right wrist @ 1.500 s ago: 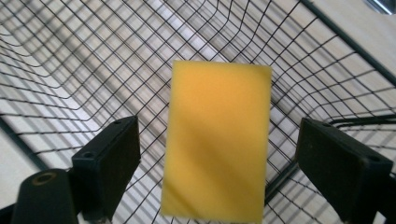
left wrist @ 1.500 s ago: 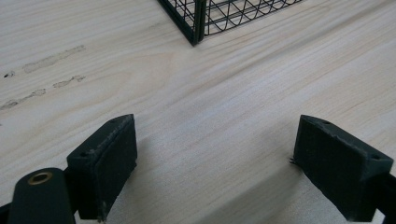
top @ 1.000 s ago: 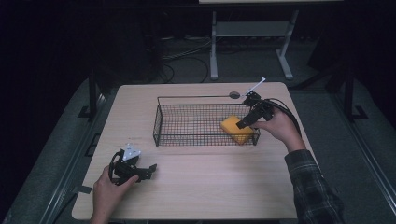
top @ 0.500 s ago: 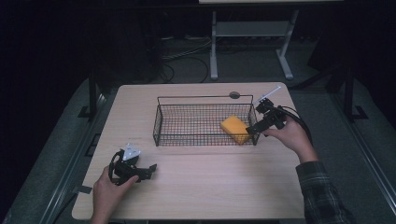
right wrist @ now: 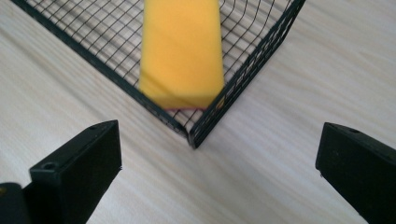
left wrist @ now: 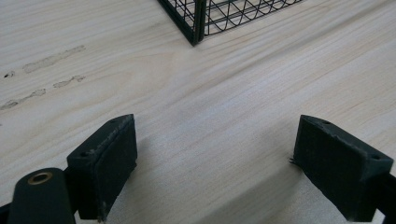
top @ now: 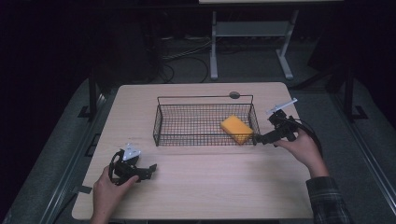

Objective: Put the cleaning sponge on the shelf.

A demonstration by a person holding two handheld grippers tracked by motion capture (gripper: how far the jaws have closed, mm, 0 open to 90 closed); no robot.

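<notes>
Unlabelled yellow sponge (top: 236, 129) in wire basket (top: 161, 122); right claw (top: 258, 139) and left claw (top: 150, 168) both agape, empty.

Left tool (top: 148, 167) low at the near left, jaws wide apart, right tool (top: 258, 139) outstretched, jaws wide apart

The yellow sponge (right wrist: 181, 56) is cut off by the top edge of the right gripper view; the wire basket's (left wrist: 201, 21) corner alone enters the left gripper view.
</notes>
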